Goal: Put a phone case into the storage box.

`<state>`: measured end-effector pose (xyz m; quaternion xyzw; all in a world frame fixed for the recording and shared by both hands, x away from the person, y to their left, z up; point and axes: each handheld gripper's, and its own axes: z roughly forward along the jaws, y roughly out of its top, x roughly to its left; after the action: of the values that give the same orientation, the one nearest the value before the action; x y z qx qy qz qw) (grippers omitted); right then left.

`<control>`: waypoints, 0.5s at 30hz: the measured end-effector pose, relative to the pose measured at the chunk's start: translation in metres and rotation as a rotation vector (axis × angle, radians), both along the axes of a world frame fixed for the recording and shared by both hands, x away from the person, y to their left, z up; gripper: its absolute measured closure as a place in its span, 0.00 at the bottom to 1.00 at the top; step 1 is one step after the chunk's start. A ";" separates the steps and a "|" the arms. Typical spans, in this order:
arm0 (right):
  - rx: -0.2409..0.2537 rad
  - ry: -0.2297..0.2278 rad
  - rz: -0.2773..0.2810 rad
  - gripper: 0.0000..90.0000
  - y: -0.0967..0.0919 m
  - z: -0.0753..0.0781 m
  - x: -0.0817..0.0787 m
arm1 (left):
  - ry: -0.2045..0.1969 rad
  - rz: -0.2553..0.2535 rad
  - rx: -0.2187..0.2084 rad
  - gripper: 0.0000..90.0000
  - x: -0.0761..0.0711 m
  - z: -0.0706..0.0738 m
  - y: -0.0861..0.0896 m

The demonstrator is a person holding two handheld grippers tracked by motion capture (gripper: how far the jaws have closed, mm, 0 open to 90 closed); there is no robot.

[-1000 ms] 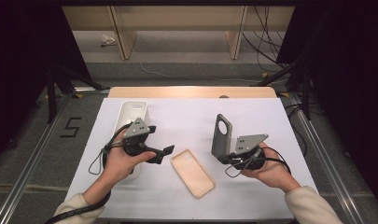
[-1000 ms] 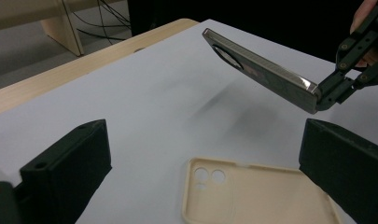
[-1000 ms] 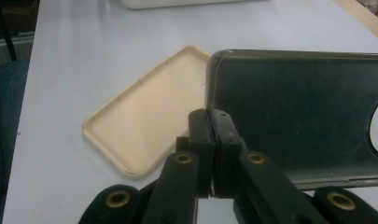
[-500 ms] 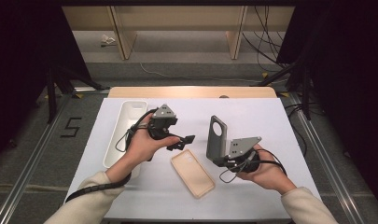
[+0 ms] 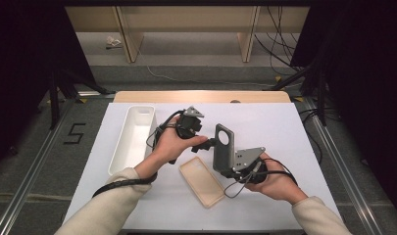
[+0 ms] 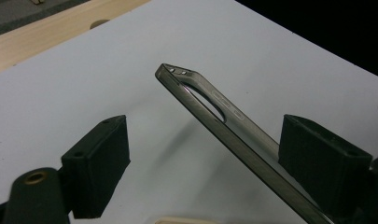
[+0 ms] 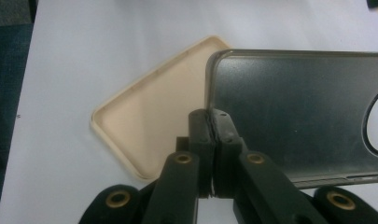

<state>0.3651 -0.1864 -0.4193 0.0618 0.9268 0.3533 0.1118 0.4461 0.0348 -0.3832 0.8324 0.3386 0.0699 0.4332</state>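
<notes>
The right tongs (image 5: 229, 165) are clenched on the bottom edge of a dark grey phone case (image 5: 223, 147), holding it upright above the middle of the bench (image 5: 284, 127), its round camera hole at the top. In the right gripper view the two black jaws meet tightly on the rim of the dark grey phone case (image 7: 298, 107), pinching the thin wall between them.

The left tongs (image 5: 209, 143) reach in from the left, at the case's left edge. In the left gripper view the case (image 6: 233, 135) runs slantwise between the two jaws; it lies close against the right-hand pad (image 6: 317, 158), while the left-hand pad (image 6: 100, 163) stands well apart from it. These jaws have just been closing, with the case between them, but they are still released and not pressing on it.

A beige phone case (image 5: 201, 180) lies flat on the bench, open side up, just below the dark one and nearer the front edge. A white tray (image 5: 118, 159) stands lengthwise along the bench's left edge, well apart from both cases.
</notes>
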 end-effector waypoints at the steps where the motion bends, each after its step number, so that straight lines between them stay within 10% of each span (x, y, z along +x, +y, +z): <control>1: 0.001 -0.001 -0.001 0.99 0.000 0.000 0.000 | 0.010 0.005 0.009 0.19 0.002 -0.001 -0.002; 15: -0.003 -0.016 0.010 0.99 0.004 0.001 -0.002 | 0.134 0.087 0.039 0.34 0.034 0.000 -0.024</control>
<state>0.3628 -0.1824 -0.4180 0.0540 0.9266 0.3532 0.1176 0.4796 0.0109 -0.3835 0.8280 0.4011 0.0392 0.3900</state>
